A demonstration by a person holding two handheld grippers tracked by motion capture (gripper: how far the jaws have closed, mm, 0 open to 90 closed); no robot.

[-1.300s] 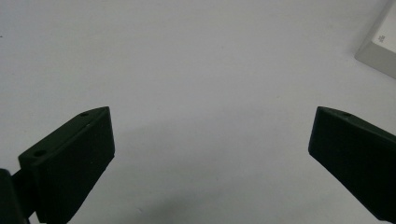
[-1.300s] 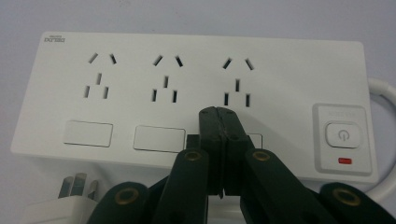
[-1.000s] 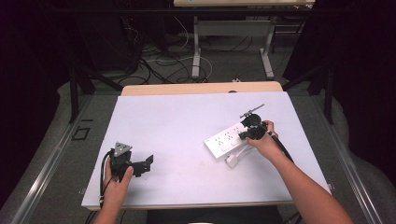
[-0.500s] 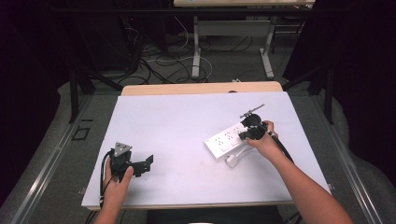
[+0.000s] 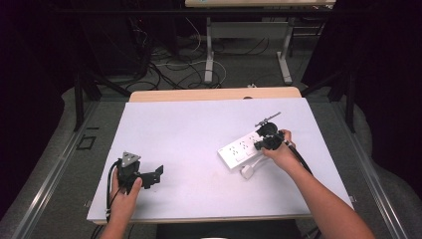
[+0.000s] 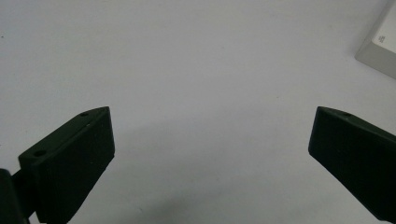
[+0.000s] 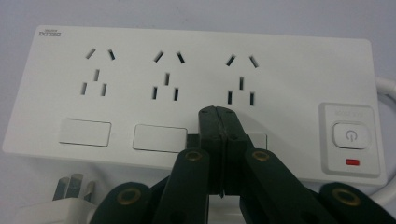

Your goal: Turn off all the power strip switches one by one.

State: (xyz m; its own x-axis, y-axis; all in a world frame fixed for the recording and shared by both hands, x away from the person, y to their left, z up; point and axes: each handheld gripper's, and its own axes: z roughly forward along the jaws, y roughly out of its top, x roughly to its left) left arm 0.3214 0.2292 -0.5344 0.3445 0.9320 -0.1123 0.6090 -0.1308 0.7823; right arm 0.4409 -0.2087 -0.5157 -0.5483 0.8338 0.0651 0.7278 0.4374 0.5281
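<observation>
Right hand-held gripper (image 7: 219, 114): jaws closed tight together, nothing between them, tips resting on the white power strip (image 7: 196, 84) below its third socket, left of the power button (image 7: 350, 135). The strip lies right of centre on the counter (image 5: 189, 129). Left hand-held gripper (image 6: 210, 140): jaws wide, empty, well apart from the strip.

Risk: a slanted push could slide the unbraced strip or slip off target.

The right gripper view shows the red indicator (image 7: 353, 162) and loose plug (image 7: 70, 196); the high view gives overall layout.
</observation>
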